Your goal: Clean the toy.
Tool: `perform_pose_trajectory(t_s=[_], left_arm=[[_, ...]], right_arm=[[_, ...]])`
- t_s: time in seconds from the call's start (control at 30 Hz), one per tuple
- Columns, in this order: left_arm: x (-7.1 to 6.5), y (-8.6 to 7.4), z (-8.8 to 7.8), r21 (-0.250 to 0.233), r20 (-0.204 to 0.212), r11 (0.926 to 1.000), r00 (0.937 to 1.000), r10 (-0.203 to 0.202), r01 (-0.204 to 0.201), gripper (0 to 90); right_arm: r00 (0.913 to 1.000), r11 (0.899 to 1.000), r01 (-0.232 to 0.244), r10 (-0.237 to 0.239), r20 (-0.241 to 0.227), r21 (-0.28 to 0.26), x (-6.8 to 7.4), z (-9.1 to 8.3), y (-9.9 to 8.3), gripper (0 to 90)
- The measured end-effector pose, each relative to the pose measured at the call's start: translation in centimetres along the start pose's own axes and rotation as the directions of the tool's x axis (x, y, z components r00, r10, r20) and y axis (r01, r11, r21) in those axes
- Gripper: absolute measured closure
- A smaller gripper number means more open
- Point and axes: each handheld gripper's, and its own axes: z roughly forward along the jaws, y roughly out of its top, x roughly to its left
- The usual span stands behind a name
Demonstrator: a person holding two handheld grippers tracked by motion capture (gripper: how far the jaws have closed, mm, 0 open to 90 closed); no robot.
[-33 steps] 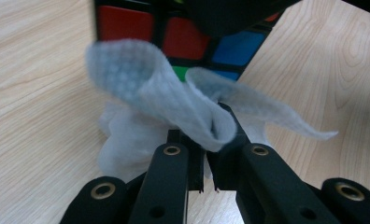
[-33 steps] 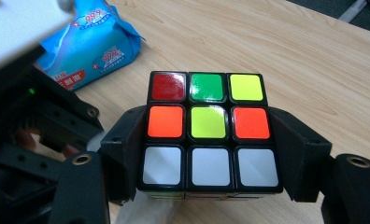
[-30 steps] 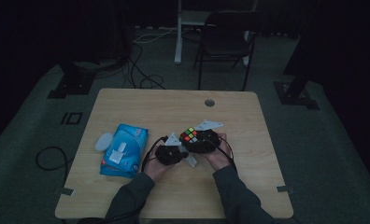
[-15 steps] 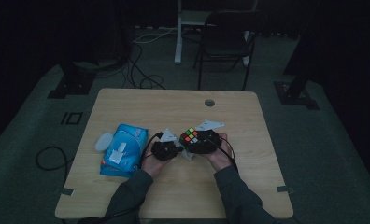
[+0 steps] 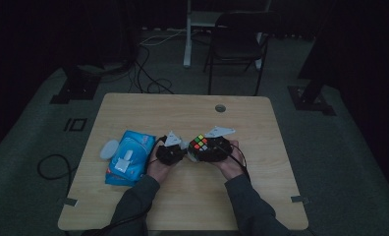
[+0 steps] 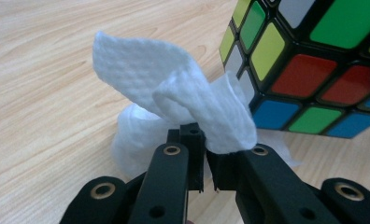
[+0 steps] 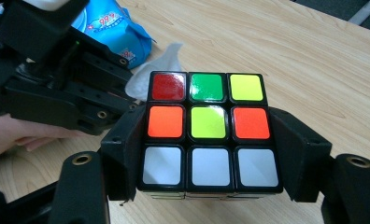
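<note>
A scrambled colour cube [image 7: 209, 122] is clamped between the two black jaws of my right gripper [image 7: 210, 144], held just above the table. In the high view the cube [image 5: 199, 142] sits at the tip of the right gripper [image 5: 209, 149]. My left gripper [image 6: 205, 149] is shut on a crumpled white wet wipe [image 6: 174, 88]. The wipe's fold rises from the jaw tips and reaches the cube's [image 6: 309, 70] near lower corner. From above, the left gripper [image 5: 175, 152] sits close beside the cube on its left.
A blue wet-wipe packet [image 5: 128, 157] lies on the wooden table [image 5: 182, 113] left of the hands, with a pale oval lid [image 5: 109, 149] beside it. A cable hole [image 5: 220, 108] is near the far edge. A chair [image 5: 236, 44] stands beyond the table.
The left gripper with the wipe has shifted slightly away from the person, staying beside the cube. The right gripper and cube have stayed put.
</note>
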Motion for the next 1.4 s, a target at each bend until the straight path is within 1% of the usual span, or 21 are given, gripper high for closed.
perform_pose_trajectory(t_s=[0.03,0.23,0.37,0.47,0.67,0.87,1.0,1.07,1.1,1.27,1.4], left_arm=[[0.0,0.0,0.1,-0.006,0.002,1.0,1.0,-0.005,0.005,86.0],[-0.1,-0.1,0.2,-0.005,-0.002,1.0,1.0,-0.004,0.004,86.3],[-0.2,-0.2,0.3,-0.003,-0.003,1.0,1.0,0.003,-0.003,86.2],[-0.3,-0.2,0.4,-0.001,-0.006,0.9999,0.9999,0.011,-0.011,86.1],[-0.6,-0.3,0.6,0.001,0.006,0.9998,0.9998,0.021,-0.021,86.1],[-1.3,-0.3,0.8,0.002,0.034,0.999,0.9985,0.043,-0.044,86.1],[-2.0,-0.3,0.8,-0.013,0.057,0.9981,0.9965,0.061,-0.061,86.1],[-2.2,-0.4,0.7,-0.035,0.092,0.997,0.9931,0.072,-0.069,86.1],[-2.3,-0.4,0.7,-0.043,0.103,0.9968,0.9922,0.071,-0.067,86.1],[-2.8,-0.3,0.7,-0.05,0.116,0.9952,0.9892,0.09,-0.084,86.1],[-3.3,-0.3,0.7,-0.054,0.121,0.9929,0.9863,0.112,-0.106,86.0]], right_arm=[[1.0,1.0,-0.001,0.001,-0.001,0.0,0.0,0.0,0.0,34.3],[0.9997,1.0,-0.021,0.021,-0.013,-0.002,-0.3,0.0,0.0,34.3],[0.9997,1.0,-0.023,0.023,-0.011,-0.004,-0.3,0.0,-0.1,34.3],[0.9995,0.999,-0.031,0.031,-0.012,-0.015,-0.4,-0.1,0.0,34.3],[0.9992,0.999,-0.034,0.034,-0.021,-0.018,-0.3,-0.1,0.1,34.3],[0.9988,0.999,-0.042,0.041,-0.026,-0.024,-0.2,0.0,0.3,34.3],[0.998,0.998,-0.055,0.054,-0.033,-0.03,-0.3,0.0,0.4,34.3],[0.9968,0.997,-0.071,0.069,-0.04,-0.038,-0.5,-0.1,0.4,34.3],[0.9961,0.996,-0.078,0.077,-0.044,-0.041,-0.6,-0.1,0.5,34.3],[0.9958,0.995,-0.084,0.082,-0.041,-0.045,-0.7,-0.3,0.6,34.3],[0.9954,0.995,-0.088,0.086,-0.04,-0.048,-0.8,-0.3,0.7,34.3]])
